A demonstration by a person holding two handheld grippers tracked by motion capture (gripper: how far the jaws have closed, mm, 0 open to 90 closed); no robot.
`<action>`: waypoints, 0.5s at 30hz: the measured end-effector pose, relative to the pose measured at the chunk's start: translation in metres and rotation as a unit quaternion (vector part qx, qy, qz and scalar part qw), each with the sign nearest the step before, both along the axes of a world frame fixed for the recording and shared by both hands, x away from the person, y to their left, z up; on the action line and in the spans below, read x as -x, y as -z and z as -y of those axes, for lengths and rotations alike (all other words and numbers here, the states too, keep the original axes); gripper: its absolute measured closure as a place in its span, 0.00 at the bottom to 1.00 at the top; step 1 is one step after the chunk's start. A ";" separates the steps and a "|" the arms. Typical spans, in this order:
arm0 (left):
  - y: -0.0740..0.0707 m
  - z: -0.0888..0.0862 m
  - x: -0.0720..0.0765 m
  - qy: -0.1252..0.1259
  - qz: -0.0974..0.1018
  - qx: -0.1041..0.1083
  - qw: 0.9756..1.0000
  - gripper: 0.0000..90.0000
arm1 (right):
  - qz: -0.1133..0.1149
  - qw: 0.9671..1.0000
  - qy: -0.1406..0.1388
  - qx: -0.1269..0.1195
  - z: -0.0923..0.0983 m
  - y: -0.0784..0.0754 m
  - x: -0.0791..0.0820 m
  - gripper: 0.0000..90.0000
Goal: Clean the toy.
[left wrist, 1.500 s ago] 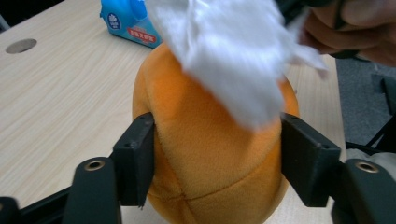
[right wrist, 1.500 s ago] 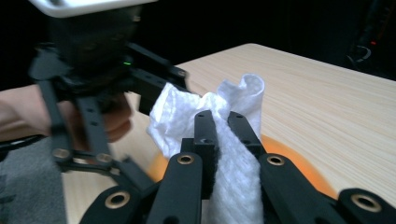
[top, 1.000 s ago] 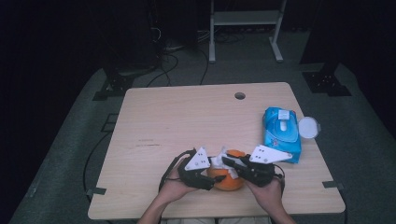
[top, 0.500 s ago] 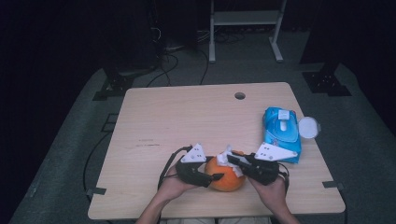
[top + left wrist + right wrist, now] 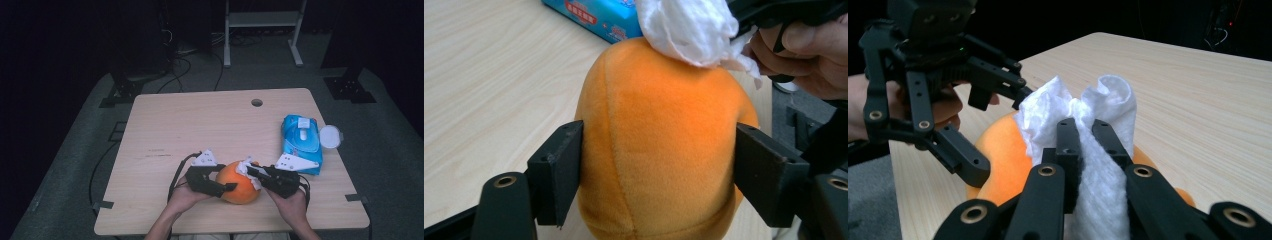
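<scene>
On the desk, the orange plush toy is sitting near the front edge, left of the wipes pack. The left claw, jaws just opening, is bracketing it loosely; the right claw is pinching a white wipe, wiping its top. Next likely: re-steady, rub on.

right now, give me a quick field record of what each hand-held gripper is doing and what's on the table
left hand-held gripper: jaws just opened wider, either side of the orange plush toy
right hand-held gripper: shut on white wipe, pressed on the toy's top
wipe pack: blue, right side of table
white lid: beside the pack, at table edge
</scene>
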State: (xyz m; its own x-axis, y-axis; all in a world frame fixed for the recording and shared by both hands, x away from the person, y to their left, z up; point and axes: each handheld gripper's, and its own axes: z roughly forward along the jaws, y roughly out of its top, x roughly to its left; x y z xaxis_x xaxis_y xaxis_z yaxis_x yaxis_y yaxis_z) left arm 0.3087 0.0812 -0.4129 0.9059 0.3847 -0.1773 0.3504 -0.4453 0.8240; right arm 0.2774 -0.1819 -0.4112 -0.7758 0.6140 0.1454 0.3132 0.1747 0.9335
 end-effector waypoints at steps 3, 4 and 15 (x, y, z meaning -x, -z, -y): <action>0.000 0.000 -0.001 0.005 -0.020 0.006 1.000 0.21 | -0.001 1.000 -0.005 0.000 -0.003 0.000 0.001 0.92; 0.000 0.001 0.000 0.007 -0.014 0.002 1.000 0.21 | -0.001 1.000 -0.007 -0.001 -0.004 0.000 0.002 0.92; -0.006 -0.004 0.008 0.001 0.075 -0.020 0.997 0.40 | 0.003 1.000 0.003 -0.002 0.004 -0.002 -0.003 0.92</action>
State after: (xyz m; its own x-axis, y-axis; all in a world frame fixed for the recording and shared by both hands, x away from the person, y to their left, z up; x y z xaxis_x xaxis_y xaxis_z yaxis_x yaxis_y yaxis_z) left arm 0.3009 0.0850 -0.4073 0.9216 0.3874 -0.0237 0.2233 -0.4794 0.8487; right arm 0.2806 -0.1855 -0.4090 -0.7734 0.6177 0.1423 0.3077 0.1695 0.9363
